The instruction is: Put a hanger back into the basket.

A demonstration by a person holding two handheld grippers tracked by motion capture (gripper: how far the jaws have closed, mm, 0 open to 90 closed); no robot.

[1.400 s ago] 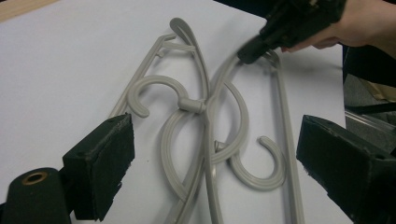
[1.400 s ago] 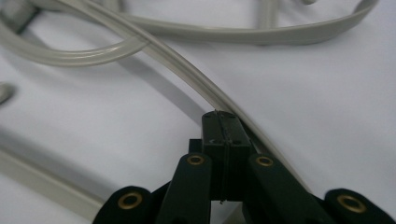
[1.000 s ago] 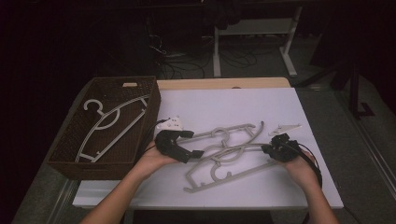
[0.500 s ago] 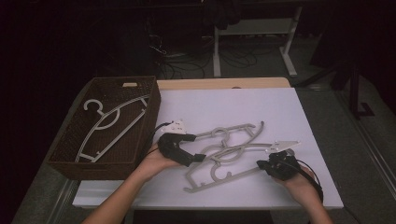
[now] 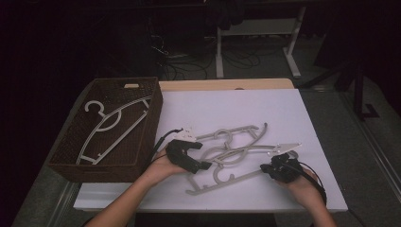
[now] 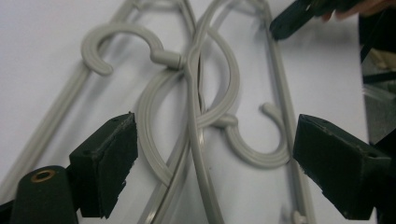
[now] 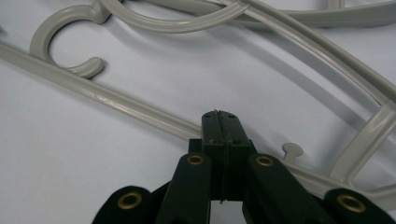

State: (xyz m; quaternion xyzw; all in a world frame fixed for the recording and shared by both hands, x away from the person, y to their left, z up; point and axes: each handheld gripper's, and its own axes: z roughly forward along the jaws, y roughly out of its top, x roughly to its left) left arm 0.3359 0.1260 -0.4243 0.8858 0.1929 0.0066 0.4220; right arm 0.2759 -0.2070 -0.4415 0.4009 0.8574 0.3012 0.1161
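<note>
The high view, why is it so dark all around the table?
High view: light falls on the white table; the room behind is nearly black. Left gripper view: the near fingers look soft. Right gripper view: glossy glare streaks on the hangers.

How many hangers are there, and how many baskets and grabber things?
Grey hangers on the table: 3, tangled together
Grey hangers in the basket: 1
Brown baskets: 1
Black grippers: 2, the left gripper and the right gripper
Total: 7

A dim lab or studio: cables (image 5: pixel 189 66) strewn on the floor beneath white desk legs (image 5: pixel 293 52).
</note>
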